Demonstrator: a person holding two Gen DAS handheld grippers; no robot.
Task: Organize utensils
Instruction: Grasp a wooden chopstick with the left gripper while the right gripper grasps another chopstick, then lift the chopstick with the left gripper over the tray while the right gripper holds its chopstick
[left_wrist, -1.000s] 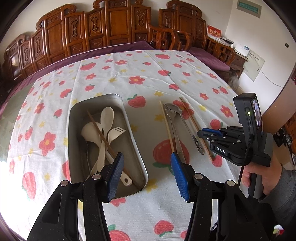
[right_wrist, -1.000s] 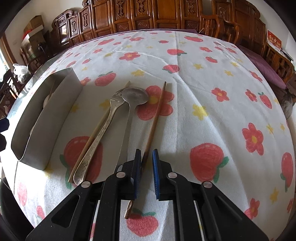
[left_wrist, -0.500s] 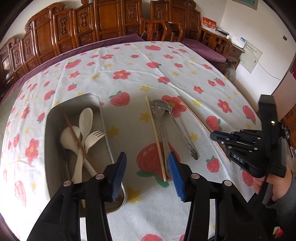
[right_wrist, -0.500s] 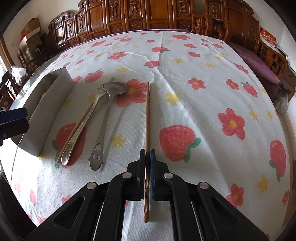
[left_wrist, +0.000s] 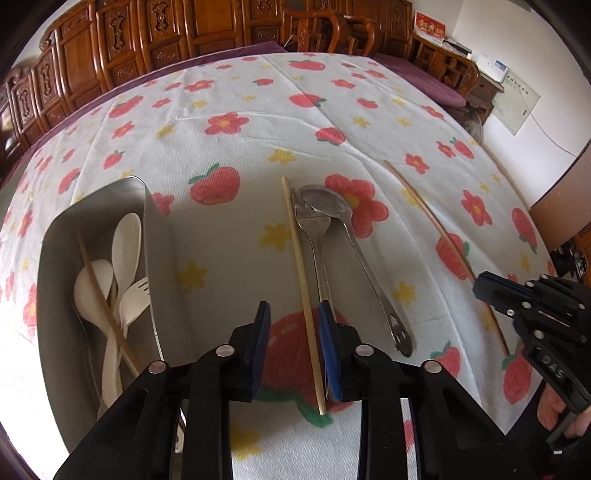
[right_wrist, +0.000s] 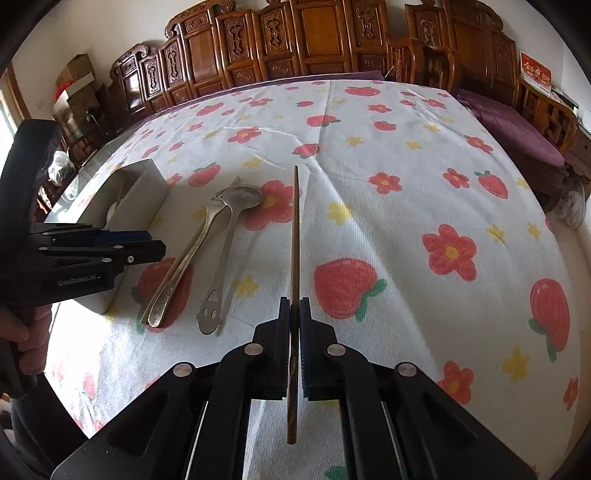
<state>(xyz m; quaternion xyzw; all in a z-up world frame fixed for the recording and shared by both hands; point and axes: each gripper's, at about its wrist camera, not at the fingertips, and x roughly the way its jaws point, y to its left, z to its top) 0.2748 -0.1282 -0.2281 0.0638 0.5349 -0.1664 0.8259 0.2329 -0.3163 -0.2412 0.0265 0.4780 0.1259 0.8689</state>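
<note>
My right gripper (right_wrist: 294, 306) is shut on a brown chopstick (right_wrist: 295, 229) and holds it above the cloth; it also shows in the left wrist view (left_wrist: 432, 218). My left gripper (left_wrist: 293, 314) is open, its fingers either side of a pale chopstick (left_wrist: 301, 280) lying on the cloth. A metal fork (left_wrist: 314, 236) and a metal spoon (left_wrist: 354, 236) lie just right of that chopstick. The steel tray (left_wrist: 155, 229) at the left holds white plastic spoons and a fork (left_wrist: 122, 273) and one brown chopstick (left_wrist: 99, 288).
The table is covered by a white cloth with strawberries and flowers (right_wrist: 406, 155). Carved wooden chairs (right_wrist: 295, 40) line the far side. The right gripper's body (left_wrist: 543, 314) shows at the right of the left wrist view.
My left gripper has moved right from the tray and down over the pale chopstick, narrowing its opening. My right gripper has closed on the brown chopstick and lifted it.
</note>
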